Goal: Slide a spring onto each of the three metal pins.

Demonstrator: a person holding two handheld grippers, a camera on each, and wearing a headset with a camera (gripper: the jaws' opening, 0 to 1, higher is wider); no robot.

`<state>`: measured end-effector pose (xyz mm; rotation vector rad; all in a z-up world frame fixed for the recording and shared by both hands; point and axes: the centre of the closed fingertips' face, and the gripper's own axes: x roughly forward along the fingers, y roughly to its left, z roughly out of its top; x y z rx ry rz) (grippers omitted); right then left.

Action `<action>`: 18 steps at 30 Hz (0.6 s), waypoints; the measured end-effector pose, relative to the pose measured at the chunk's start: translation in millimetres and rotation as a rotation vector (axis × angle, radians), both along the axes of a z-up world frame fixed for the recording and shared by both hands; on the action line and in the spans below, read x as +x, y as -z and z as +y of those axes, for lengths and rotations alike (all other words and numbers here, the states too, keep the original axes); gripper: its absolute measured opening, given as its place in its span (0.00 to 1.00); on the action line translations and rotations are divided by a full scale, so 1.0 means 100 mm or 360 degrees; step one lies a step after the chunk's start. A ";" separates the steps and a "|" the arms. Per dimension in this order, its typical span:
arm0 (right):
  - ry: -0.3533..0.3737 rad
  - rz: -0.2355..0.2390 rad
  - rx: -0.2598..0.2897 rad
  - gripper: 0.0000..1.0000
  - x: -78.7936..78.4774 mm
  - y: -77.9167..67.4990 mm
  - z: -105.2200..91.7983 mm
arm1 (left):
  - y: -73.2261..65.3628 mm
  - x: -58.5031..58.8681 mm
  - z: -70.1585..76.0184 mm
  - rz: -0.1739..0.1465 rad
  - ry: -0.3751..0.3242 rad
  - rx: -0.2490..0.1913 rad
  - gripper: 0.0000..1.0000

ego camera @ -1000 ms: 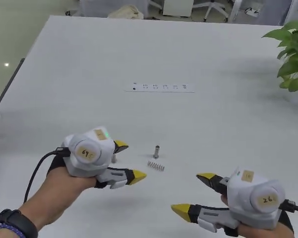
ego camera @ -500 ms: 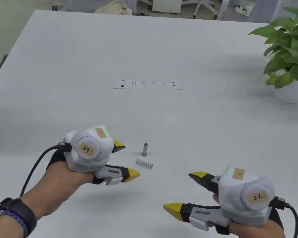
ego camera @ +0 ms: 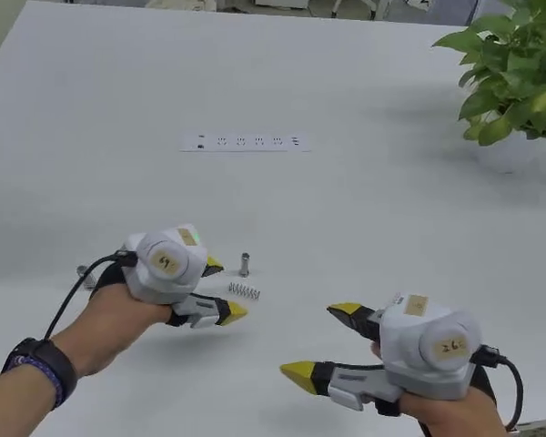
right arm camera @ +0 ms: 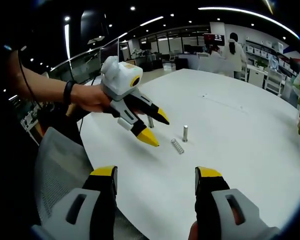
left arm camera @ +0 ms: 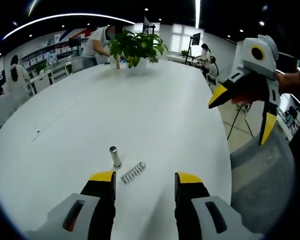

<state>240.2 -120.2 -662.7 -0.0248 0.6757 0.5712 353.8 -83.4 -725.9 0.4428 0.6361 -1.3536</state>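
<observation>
Right gripper (ego camera: 320, 340) nearest, jaws wide apart, nothing in them. Left gripper (ego camera: 225, 288) spread too, empty, just beside spring (ego camera: 244, 290). Spring lies flat on table (ego camera: 364, 191), near upright pin (ego camera: 245, 265). Spring looks tiny, light, squishy, may roll. Best pinch gently at middle.

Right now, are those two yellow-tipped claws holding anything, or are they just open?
Left gripper: open, holding nothing; the spring lies loose in front of it.
Right gripper: open, holding nothing.
</observation>
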 end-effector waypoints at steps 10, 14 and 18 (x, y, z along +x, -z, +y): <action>0.0002 0.0019 -0.0004 0.62 -0.02 0.02 -0.02 | 0.24 0.05 -0.13 0.0070 0.0008 0.0037 0.40; 0.0003 0.0030 0.0000 0.61 -0.03 0.04 -0.01 | 0.33 0.07 -0.17 0.0122 -0.0019 0.0042 0.39; 0.0006 0.0032 0.0012 0.61 -0.03 0.04 0.00 | 0.42 0.06 -0.19 0.0136 -0.0007 0.0074 0.38</action>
